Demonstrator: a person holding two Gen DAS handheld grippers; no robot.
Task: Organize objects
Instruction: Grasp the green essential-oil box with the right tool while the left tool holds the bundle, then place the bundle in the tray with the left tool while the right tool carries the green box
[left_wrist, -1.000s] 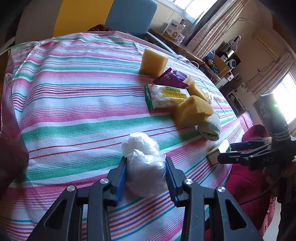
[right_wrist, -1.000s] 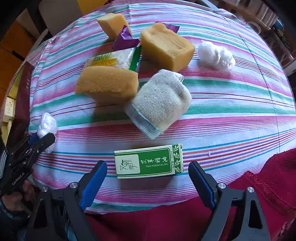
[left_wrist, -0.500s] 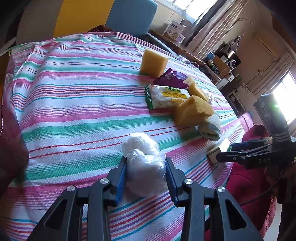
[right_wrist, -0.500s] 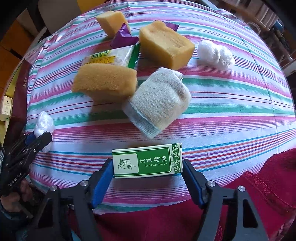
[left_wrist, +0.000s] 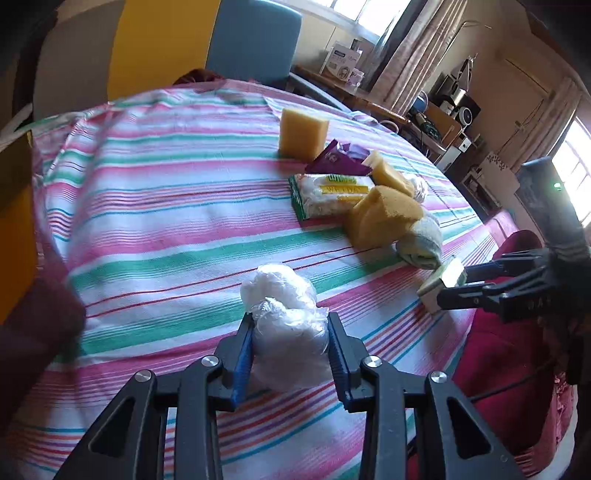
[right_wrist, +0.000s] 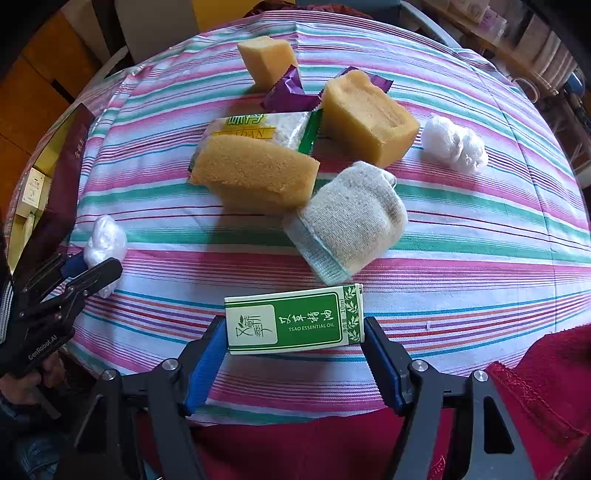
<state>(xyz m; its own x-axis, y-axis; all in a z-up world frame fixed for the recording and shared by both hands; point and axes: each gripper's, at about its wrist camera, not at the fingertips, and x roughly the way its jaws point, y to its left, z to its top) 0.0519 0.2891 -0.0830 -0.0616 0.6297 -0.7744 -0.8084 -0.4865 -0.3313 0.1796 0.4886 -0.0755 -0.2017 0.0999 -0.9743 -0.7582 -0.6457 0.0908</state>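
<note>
oil box (right_wrist: 293, 319): lengthwise between my right gripper (right_wrist: 293, 363) pads, closed on both ends.
plastic wad (left_wrist: 288, 332): pinched in my left gripper (left_wrist: 290, 356).
risk: box pivots out; end-on grip, small contact.
sock (right_wrist: 347, 219): just beyond box, may snag.

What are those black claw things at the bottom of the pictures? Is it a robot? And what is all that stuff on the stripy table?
No robot: a person holds a black two-finger grabber in each hand, and each grabber carries a camera looking along its fingers. So one picture comes from each hand. The left gripper squeezes a crumpled white plastic bag. The right gripper has closed on the ends of a green essential oil box. On the striped tablecloth lie three yellow sponges, a rolled sock, a snack packet, a purple wrapper and another white bag.
</note>
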